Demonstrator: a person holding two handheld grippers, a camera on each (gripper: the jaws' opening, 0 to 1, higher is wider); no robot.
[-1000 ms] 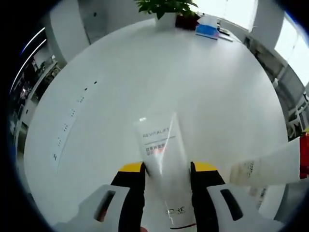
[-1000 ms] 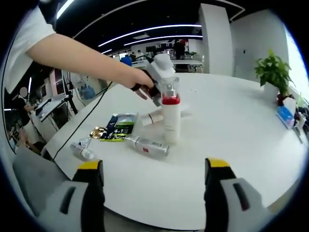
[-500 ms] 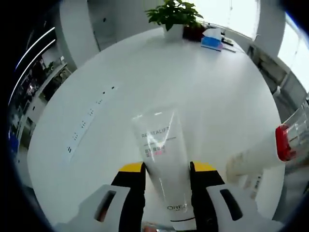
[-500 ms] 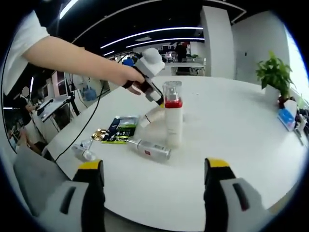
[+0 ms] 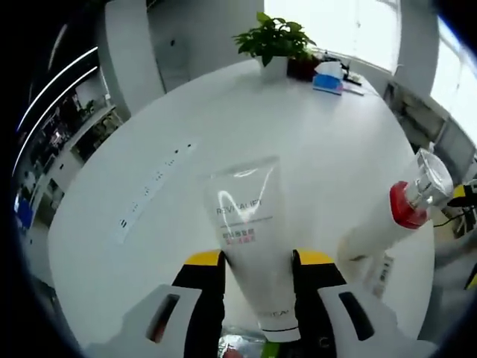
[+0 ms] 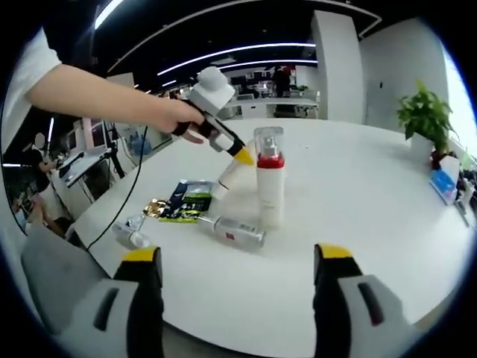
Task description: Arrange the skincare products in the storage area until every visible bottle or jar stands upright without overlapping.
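My left gripper (image 5: 250, 257) is shut on a white Revitalift tube (image 5: 247, 224), whose flat crimped end points away from me above the white table (image 5: 223, 119). The right gripper view shows the left gripper (image 6: 240, 158) in a person's hand, holding the tube (image 6: 226, 177) tilted just left of an upright white bottle (image 6: 269, 190) with a red band and clear cap. This bottle (image 5: 384, 227) stands right of my left jaws. A clear bottle (image 6: 238, 231) lies flat in front of it. My right gripper (image 6: 238, 257) is open, with nothing between its jaws, near the table's edge.
Dark and gold sachets (image 6: 181, 200) and a small bottle (image 6: 130, 233) lie flat at the left. A potted plant (image 6: 425, 112) and a blue box (image 6: 445, 183) stand at the far right end; the plant (image 5: 274, 39) and box (image 5: 328, 78) are beyond the tube.
The left gripper has risen and drawn left, away from the upright bottle, keeping the tube. The right gripper has stayed open and still.
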